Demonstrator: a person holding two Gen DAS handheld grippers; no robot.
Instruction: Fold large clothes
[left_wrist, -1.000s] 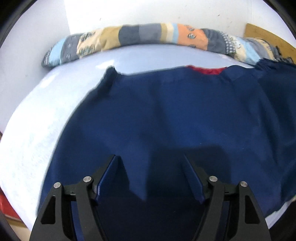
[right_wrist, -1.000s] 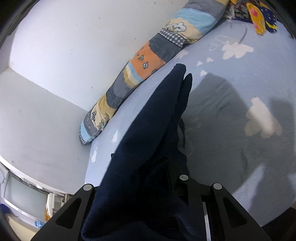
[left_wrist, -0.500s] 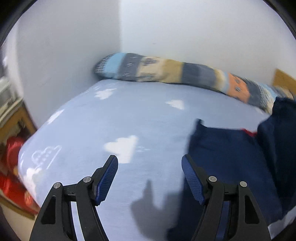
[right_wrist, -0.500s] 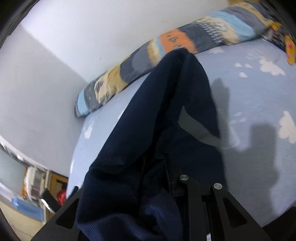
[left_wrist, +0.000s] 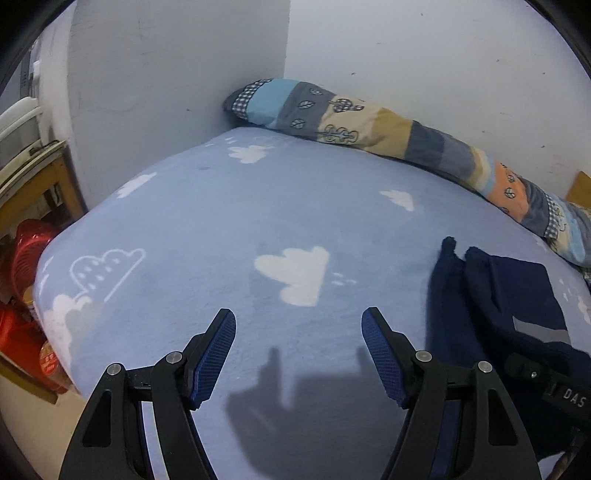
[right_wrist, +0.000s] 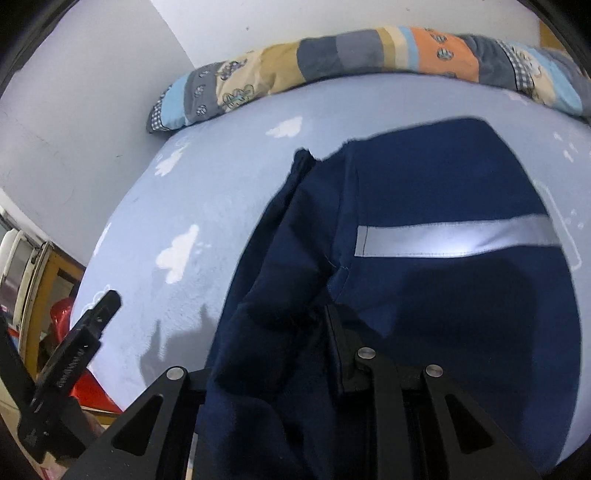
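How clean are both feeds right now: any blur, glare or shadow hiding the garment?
Left wrist view: sharp, fisheye-bent bed; left tongs cast a hard shadow. Right wrist view: slightly soft; reflective stripe glares on the navy garment, and cloth drapes over the right tongs.

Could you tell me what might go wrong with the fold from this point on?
The right gripper alone holds the navy garment, bunched around its fingers, so the fold may land creased. The left gripper is open over the bare sheet, off the cloth, so the layers may slide unevenly.
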